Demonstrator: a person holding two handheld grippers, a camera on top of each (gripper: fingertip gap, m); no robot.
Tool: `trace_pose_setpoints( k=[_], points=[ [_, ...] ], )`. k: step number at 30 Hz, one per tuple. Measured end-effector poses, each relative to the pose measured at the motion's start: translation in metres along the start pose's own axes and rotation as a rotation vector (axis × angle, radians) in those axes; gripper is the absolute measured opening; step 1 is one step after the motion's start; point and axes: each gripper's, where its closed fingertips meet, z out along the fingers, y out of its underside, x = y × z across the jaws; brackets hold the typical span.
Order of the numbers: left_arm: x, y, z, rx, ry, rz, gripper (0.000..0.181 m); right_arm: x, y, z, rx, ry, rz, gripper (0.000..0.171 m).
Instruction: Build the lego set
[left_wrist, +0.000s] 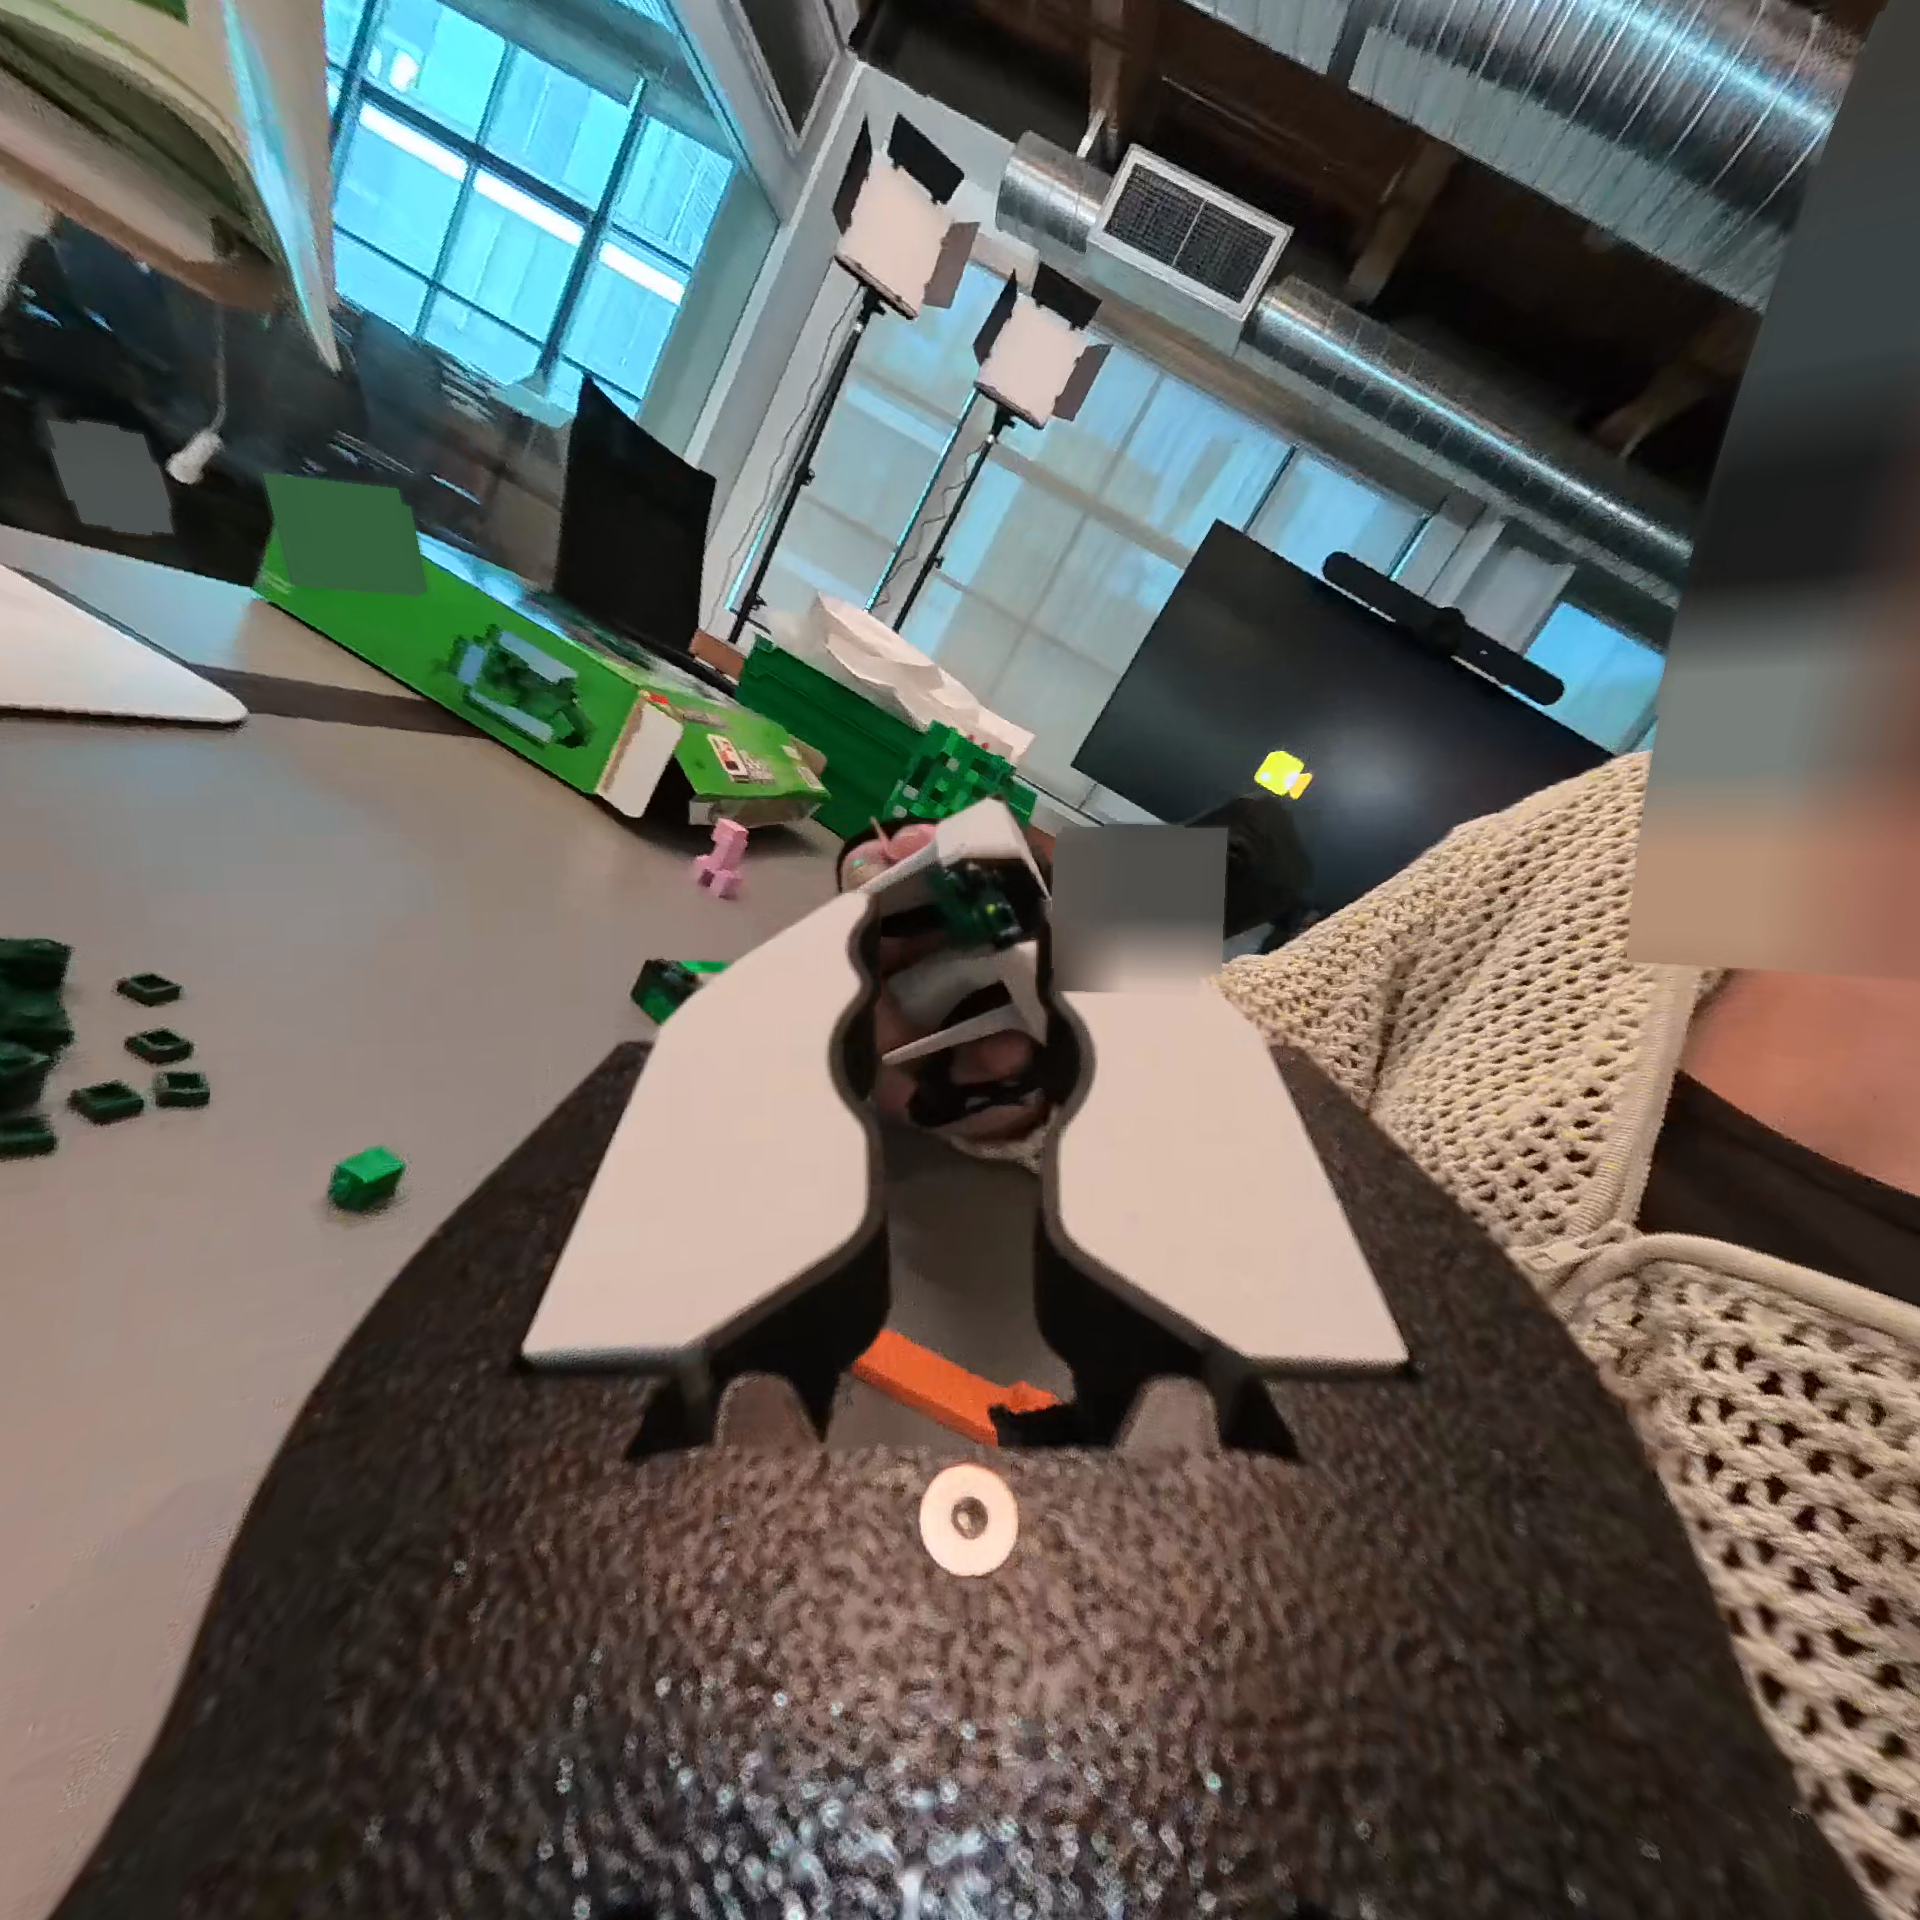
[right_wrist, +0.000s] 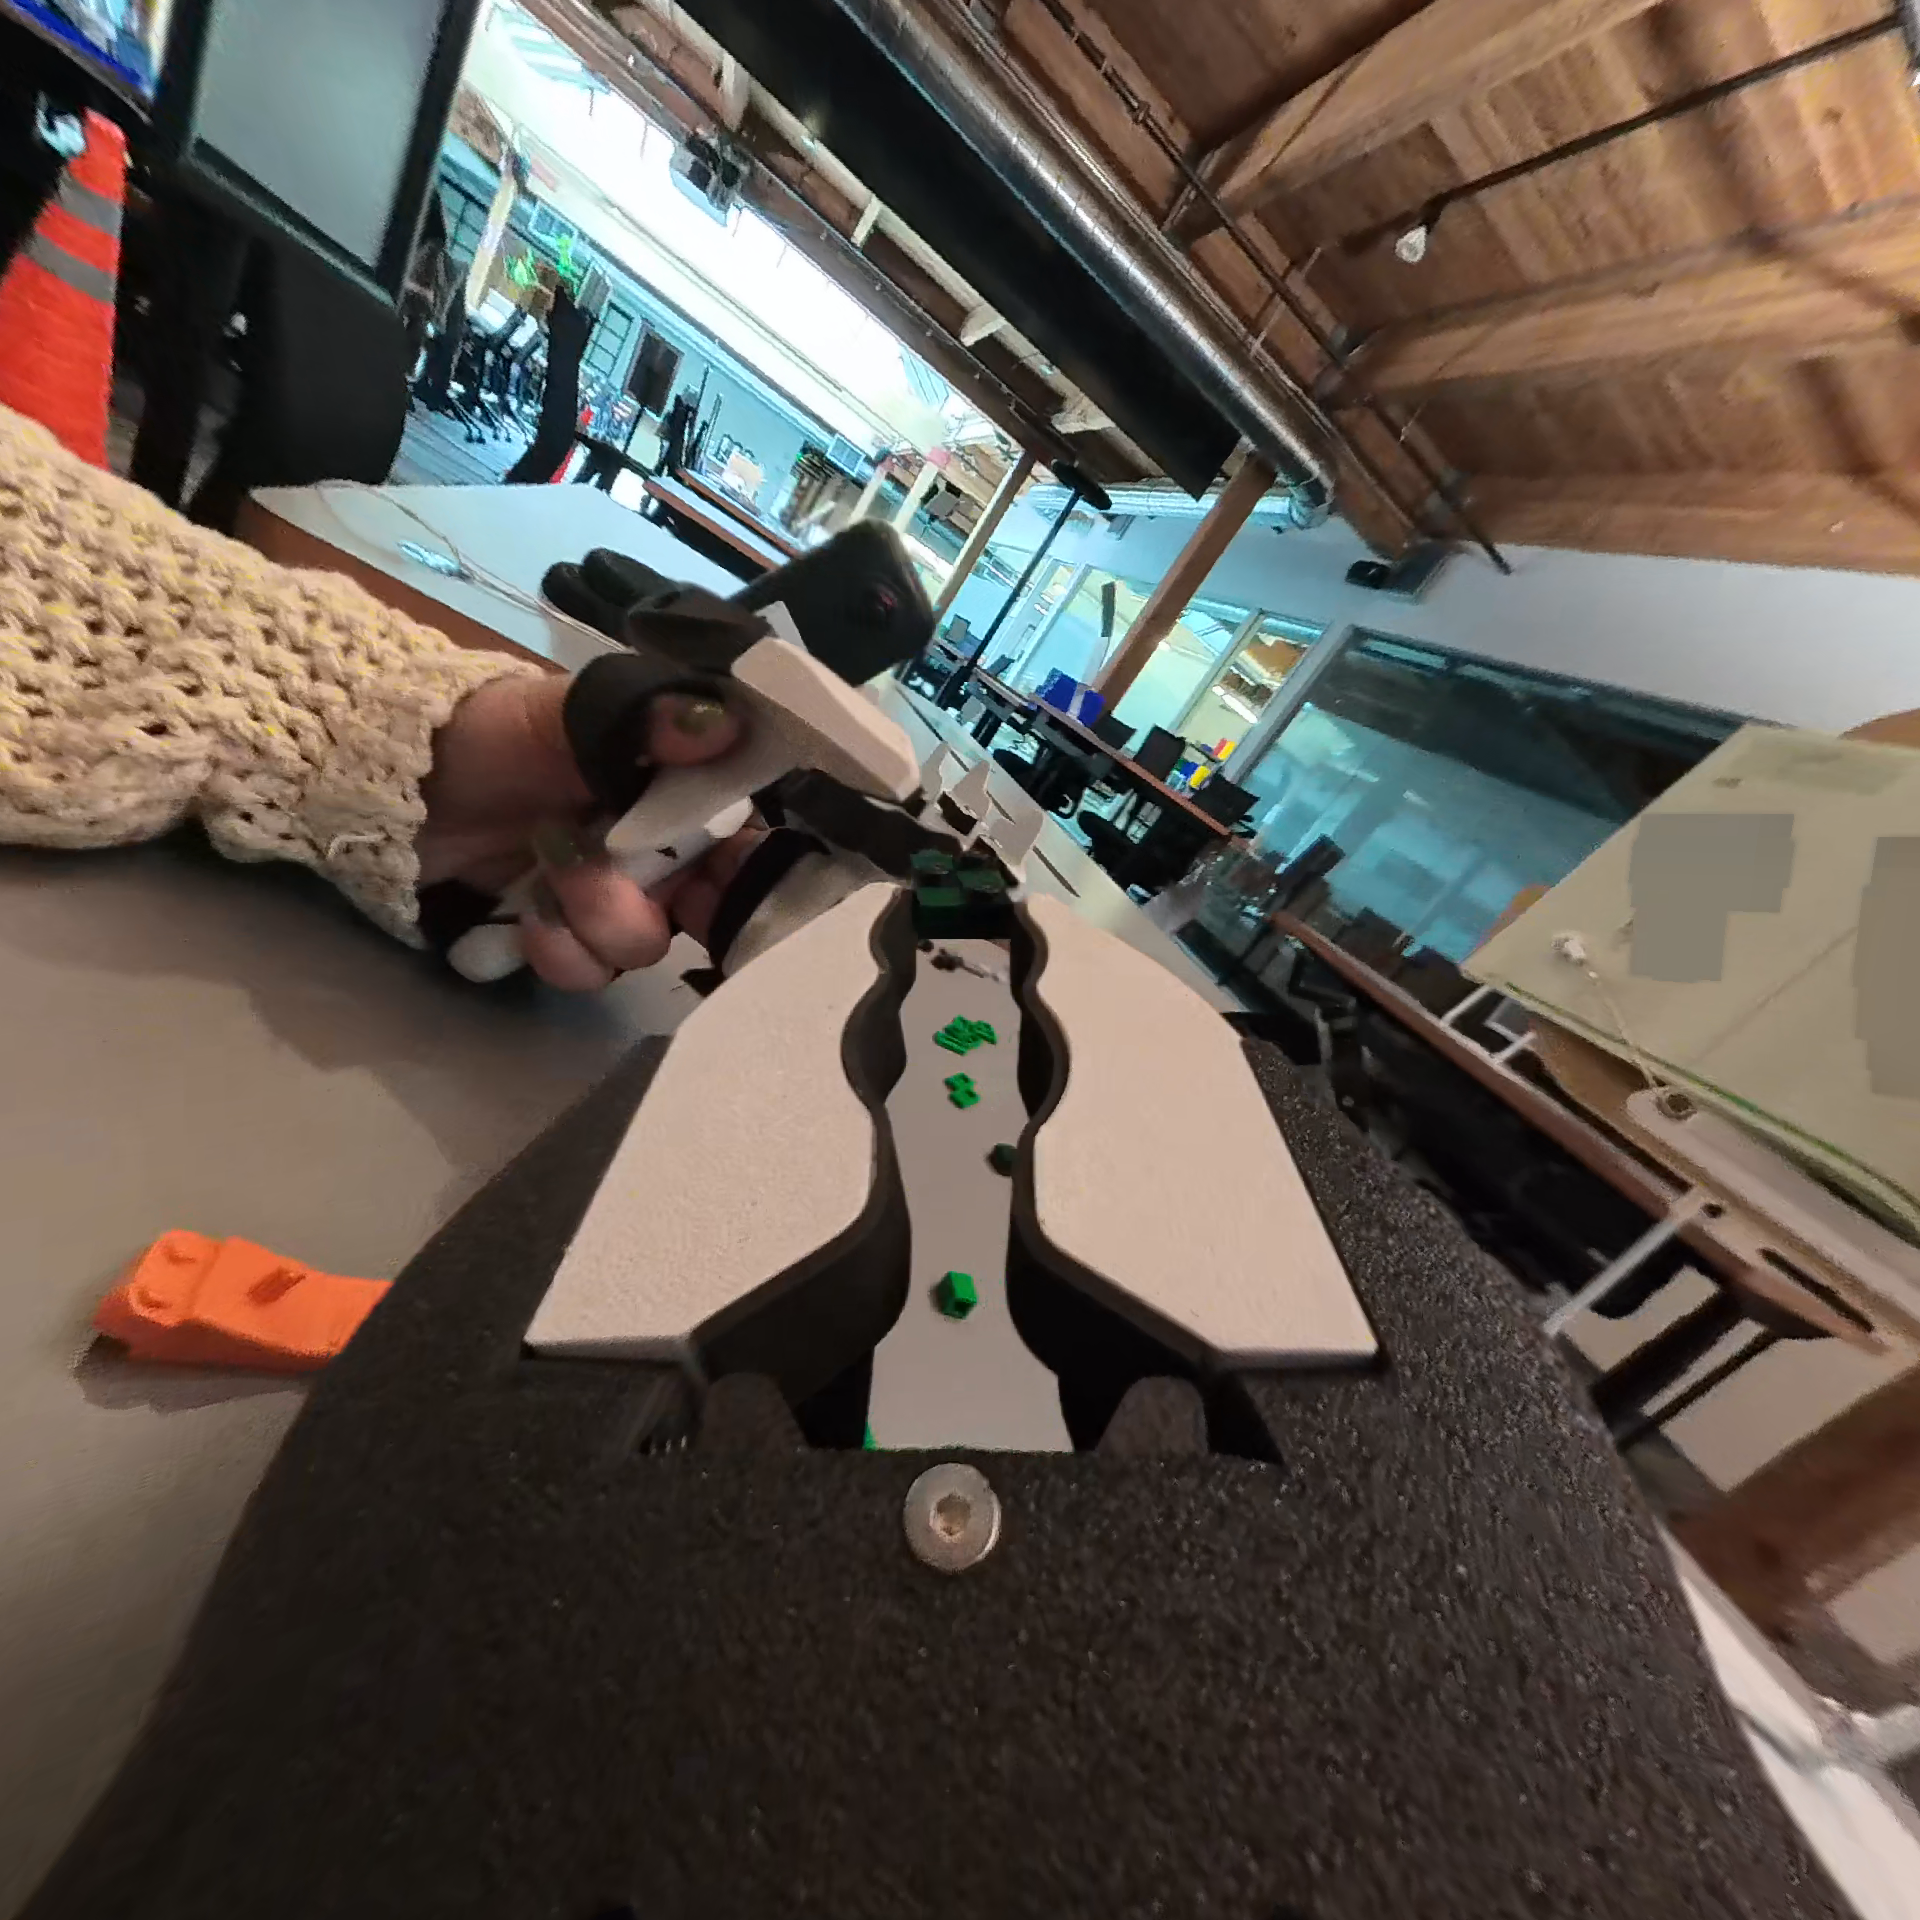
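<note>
A small green and black lego assembly (right_wrist: 958, 891) sits between the fingertips of my right gripper (right_wrist: 961, 914), which is shut on it and holds it above the grey table (right_wrist: 208, 1091). In the left wrist view the same assembly (left_wrist: 977, 902) shows in the right gripper's white fingers (left_wrist: 971, 831), straight ahead. My left gripper (left_wrist: 956, 940) faces it with its jaws apart and nothing between its pads. In the right wrist view the left gripper (right_wrist: 977, 805), held by a hand, has its tips just above the assembly.
Loose dark green pieces (left_wrist: 104, 1049), a bright green brick (left_wrist: 366, 1179), a pink figure (left_wrist: 724, 857), the green set box (left_wrist: 468, 644) and a green build (left_wrist: 935, 774) lie on the table. An orange brick separator (right_wrist: 239, 1314) lies near me. A person's knit sleeve (right_wrist: 208, 665) is at left. Both grippers' tips are close together, under 4 cm apart.
</note>
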Motion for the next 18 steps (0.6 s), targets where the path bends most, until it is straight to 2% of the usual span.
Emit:
trace_pose_setpoints(
  k=[6, 11, 15, 18],
  points=[
    [0.009, 0.001, 0.002, 0.008, 0.102, -0.080, 0.006, -0.007, -0.002, 0.002, -0.006, -0.001, -0.089, 0.017],
    [0.012, 0.003, -0.001, -0.025, 0.127, -0.090, 0.004, -0.012, -0.002, 0.001, -0.002, -0.013, -0.127, 0.017],
    [0.006, 0.007, -0.009, -0.116, 0.047, 0.015, 0.003, -0.011, -0.005, -0.001, 0.017, -0.082, 0.044, 0.021],
    [0.002, 0.017, -0.014, -0.258, -0.046, 0.184, 0.003, -0.019, 0.003, 0.002, -0.102, -0.271, 0.293, 0.020]
  ],
)
